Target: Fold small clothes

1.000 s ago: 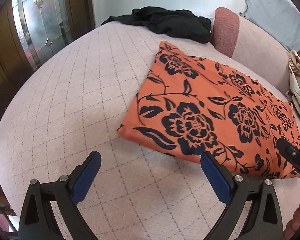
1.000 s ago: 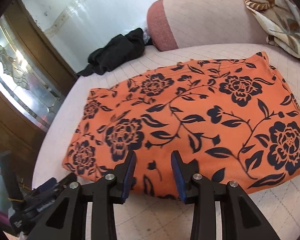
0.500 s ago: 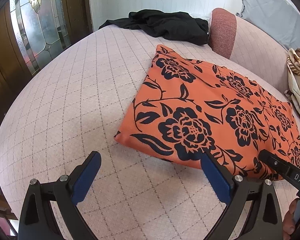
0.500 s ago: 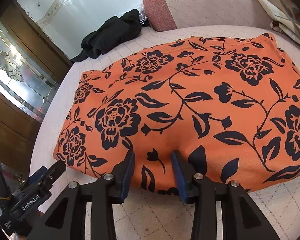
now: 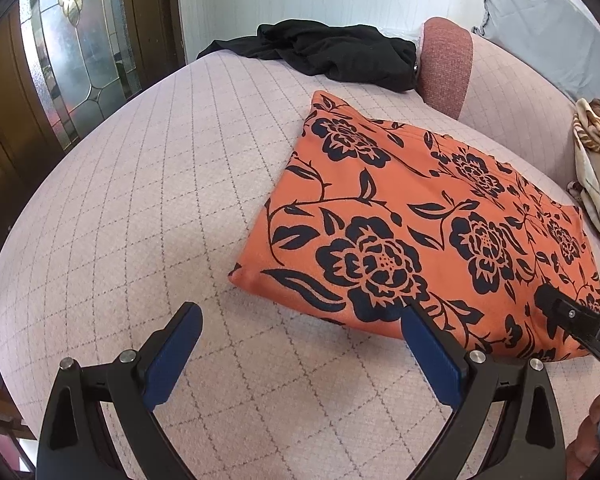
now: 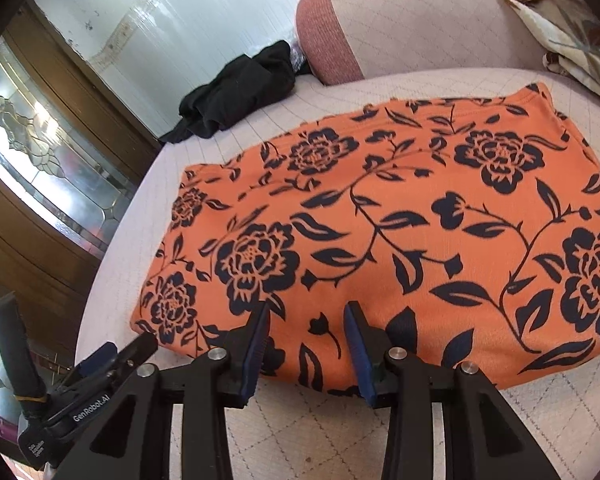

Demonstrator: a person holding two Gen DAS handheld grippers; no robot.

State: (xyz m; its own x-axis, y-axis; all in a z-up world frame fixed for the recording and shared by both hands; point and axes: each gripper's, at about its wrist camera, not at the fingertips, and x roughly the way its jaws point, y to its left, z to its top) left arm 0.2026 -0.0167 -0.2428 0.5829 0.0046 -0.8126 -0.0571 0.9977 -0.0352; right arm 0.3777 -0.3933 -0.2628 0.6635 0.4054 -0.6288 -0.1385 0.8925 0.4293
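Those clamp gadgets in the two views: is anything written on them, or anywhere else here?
"GenRobot.AI": white, on the side of the left gripper, right wrist view.
More small white print lower on that gripper: too small to read.
A cut-off white letter on the right gripper, left wrist view: unreadable.
Nothing else.

Folded garment (image 6: 400,216) on sofa seat (image 5: 148,208)

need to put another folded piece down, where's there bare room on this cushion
Widest free patch: the quilted cushion between the orange floral garment and the wood-and-glass door, in front of the black garment. A narrow strip lies along the orange garment's near edge. Crowded on the other side: the armrest and patterned cloth.
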